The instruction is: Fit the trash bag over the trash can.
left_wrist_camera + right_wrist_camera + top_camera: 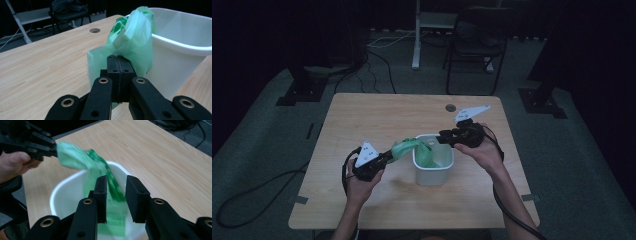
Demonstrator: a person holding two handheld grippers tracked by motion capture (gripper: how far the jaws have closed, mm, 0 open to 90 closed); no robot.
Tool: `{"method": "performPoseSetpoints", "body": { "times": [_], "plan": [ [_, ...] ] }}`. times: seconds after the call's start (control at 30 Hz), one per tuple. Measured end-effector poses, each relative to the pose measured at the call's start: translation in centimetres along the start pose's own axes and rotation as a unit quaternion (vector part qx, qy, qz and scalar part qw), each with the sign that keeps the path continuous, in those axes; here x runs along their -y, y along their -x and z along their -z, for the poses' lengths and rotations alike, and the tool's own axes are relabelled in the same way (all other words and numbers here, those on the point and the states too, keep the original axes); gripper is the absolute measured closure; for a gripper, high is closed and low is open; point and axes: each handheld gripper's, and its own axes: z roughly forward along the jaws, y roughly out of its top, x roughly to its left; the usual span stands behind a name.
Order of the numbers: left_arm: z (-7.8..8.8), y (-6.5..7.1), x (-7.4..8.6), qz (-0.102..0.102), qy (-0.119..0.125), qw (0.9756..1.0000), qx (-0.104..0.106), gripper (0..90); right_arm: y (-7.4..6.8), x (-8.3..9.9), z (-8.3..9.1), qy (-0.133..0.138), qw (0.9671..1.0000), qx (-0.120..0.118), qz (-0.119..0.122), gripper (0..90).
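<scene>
Now, scene: a person at a wooden table [362, 120] works a green plastic bag [409, 149] into a small white bin [433, 172] with a gripper in each hand.

Left gripper [384, 157]: jaws pressed together on a bunched corner of the green plastic bag — the left gripper view has the two black pads meeting with the film squeezed between them. It sits to the left of the white bin, outside the rim, and slightly above the table.

Right gripper [443, 137]: jaws spread, with a clear gap between them (nothing pinched). In the right gripper view they hang over the bin's mouth, and the bag lies behind and below them, inside the bin; the pads do not press on it. In the high view this gripper reaches in from the right, its tips over the bin's far right rim.

Green plastic bag [132, 37]: stretched from the left gripper's grip up over the bin's left rim, the rest hanging down inside the bin. Darker green print shows on the film.

White bin [60, 192]: upright on the table, near its middle, open at the top — between the two hands.

Table hole [451, 107]: a round cable hole near the far edge, well apart from the bin.

Hands: left hand [362, 182] and right hand [484, 150] each wrap a gripper body, cables trailing back toward the person.
</scene>
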Motion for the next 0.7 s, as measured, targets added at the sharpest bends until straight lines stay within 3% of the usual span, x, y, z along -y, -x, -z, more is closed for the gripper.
{"method": "performPoseSetpoints", "body": {
  "times": [0.23,0.5,0.7],
  "plan": [
    [-0.3,0.7,-0.6,-0.006,0.007,1.0,0.002,90.0,-1.0,-1.9,-2.0,-0.008,0.9997,-0.016,0.017,72.1],
    [-0.4,1.7,-1.2,-0.022,0.01,0.9997,0.005,90.0,-1.4,-3.2,-4.2,-0.007,0.9993,-0.036,0.011,69.8],
    [-0.3,1.9,-1.3,-0.023,0.013,0.9996,0.006,90.0,-2.1,-3.8,-5.4,-0.013,0.9981,-0.058,0.016,66.9]
  ]
}}
